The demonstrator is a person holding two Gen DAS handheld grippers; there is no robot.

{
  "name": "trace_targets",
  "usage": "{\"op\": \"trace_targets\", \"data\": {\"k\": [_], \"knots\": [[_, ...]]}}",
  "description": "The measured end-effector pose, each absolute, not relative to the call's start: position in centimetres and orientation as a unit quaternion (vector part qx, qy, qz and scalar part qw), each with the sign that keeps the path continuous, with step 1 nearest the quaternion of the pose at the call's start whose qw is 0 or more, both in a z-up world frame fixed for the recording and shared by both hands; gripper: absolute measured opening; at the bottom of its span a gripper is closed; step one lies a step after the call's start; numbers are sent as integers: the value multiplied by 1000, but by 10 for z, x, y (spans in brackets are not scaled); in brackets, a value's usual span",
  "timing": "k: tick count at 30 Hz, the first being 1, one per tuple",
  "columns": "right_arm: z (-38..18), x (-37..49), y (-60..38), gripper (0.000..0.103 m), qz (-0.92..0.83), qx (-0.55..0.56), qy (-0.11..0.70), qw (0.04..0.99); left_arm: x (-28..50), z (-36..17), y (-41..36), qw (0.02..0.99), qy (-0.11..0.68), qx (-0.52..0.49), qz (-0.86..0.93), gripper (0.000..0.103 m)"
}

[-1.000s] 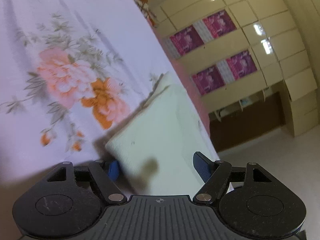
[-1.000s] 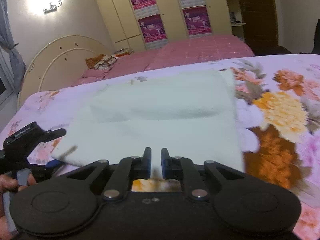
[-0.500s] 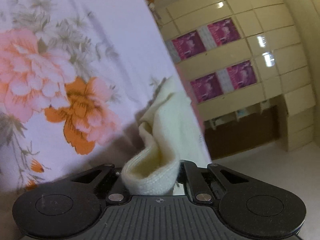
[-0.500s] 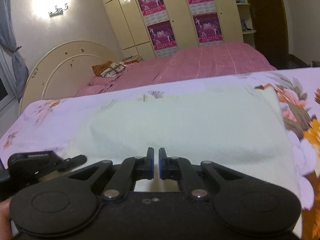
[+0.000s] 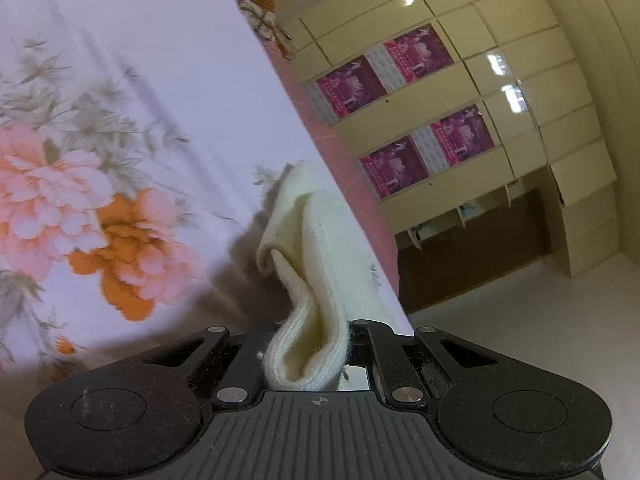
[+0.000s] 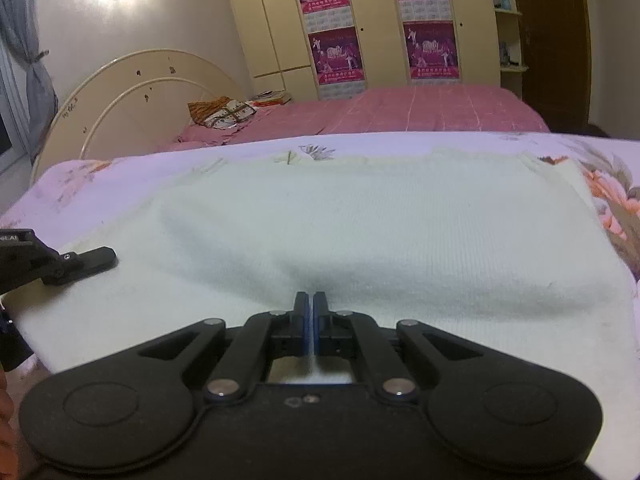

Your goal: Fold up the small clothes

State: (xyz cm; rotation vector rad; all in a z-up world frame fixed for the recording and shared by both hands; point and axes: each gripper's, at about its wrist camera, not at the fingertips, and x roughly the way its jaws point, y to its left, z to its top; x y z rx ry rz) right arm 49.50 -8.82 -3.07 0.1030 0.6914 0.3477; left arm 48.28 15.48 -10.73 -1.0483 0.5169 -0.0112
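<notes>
A cream knit garment [image 6: 360,240] lies partly folded on the floral bedsheet [image 6: 100,184]. My left gripper [image 5: 308,344] is shut on a bunched edge of the garment [image 5: 316,240] and lifts it off the sheet; it also shows at the left edge of the right wrist view [image 6: 60,264]. My right gripper [image 6: 311,304] is shut with its fingertips low over the garment's near part. I cannot tell whether any cloth is between its jaws.
The floral sheet [image 5: 100,140] covers the work surface. A pink bed [image 6: 400,112] with a round cream headboard [image 6: 140,92] stands behind. Cream wardrobes with magenta posters [image 6: 336,56] line the far wall. The sheet's edge drops to the floor [image 5: 520,320].
My left gripper went from open beside the garment to shut on its edge and has lifted it. My right gripper has moved forward and lower over the garment, staying shut.
</notes>
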Motion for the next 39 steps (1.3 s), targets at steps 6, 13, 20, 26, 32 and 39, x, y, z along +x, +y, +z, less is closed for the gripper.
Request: {"op": "trace_targets", "data": {"k": [6,13,20,26,32,39], "knots": [[-28,502,-106,1,192,92,356,910,485,-50,122,880,241,-406,-51,8],[-11,496,-187,11,153,256,340,892,513,5,11,904,291,-273,-151,8],[-10,465,-316,51,90,422,299,851,532,-37,-103,866,415,-197,-198,10],[-14,448,-352,59,113,458,292,832,506,18,-72,897,334,-199,-211,40],[-21,454,-337,52,138,449,316,824,533,14,26,911,337,-220,-86,40],[-19,480,-312,46,131,403,329,844,527,-15,23,905,368,-195,-89,40]]}}
